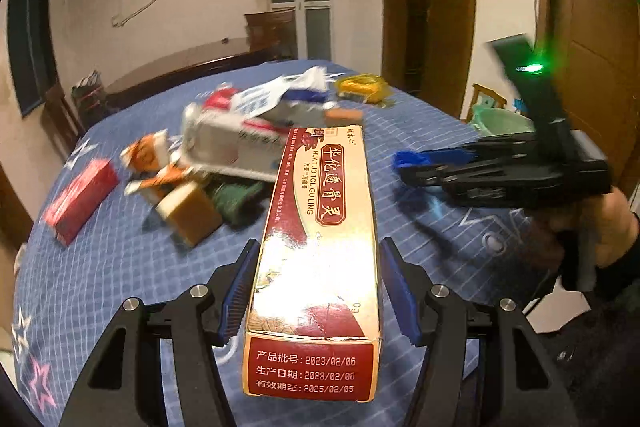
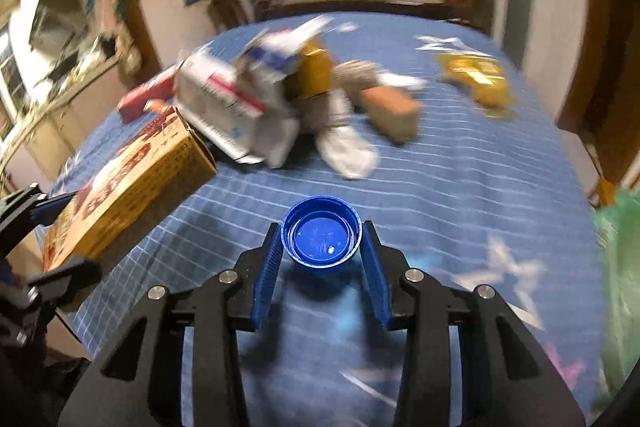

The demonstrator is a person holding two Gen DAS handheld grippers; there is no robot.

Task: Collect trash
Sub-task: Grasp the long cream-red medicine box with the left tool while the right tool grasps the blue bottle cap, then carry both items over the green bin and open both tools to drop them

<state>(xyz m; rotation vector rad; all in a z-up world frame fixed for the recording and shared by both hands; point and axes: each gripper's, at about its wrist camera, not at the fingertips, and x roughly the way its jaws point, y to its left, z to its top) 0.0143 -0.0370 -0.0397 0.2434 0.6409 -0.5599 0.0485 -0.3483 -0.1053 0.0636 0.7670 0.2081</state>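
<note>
Only the left wrist view shows the printed dates on the long red-and-cream cardboard box [image 1: 320,247], gripped lengthwise by the left gripper [image 1: 316,291]. In the right wrist view, the right gripper [image 2: 322,259] pinches a blue plastic bottle cap [image 2: 322,237], hollow side up, above the blue checked bedspread [image 2: 460,167]; the trash pile [image 2: 260,99] lies at eleven o'clock.

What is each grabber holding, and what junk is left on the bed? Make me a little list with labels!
left hand-held gripper: holds a long red and cream carton, lifted off the bed
right hand-held gripper: blue bottle cap between its pads, open side up
surface: blue checked bedspread with stars
left to collect: blurred pile of boxes and wrappers, yellow packet, red box
</note>
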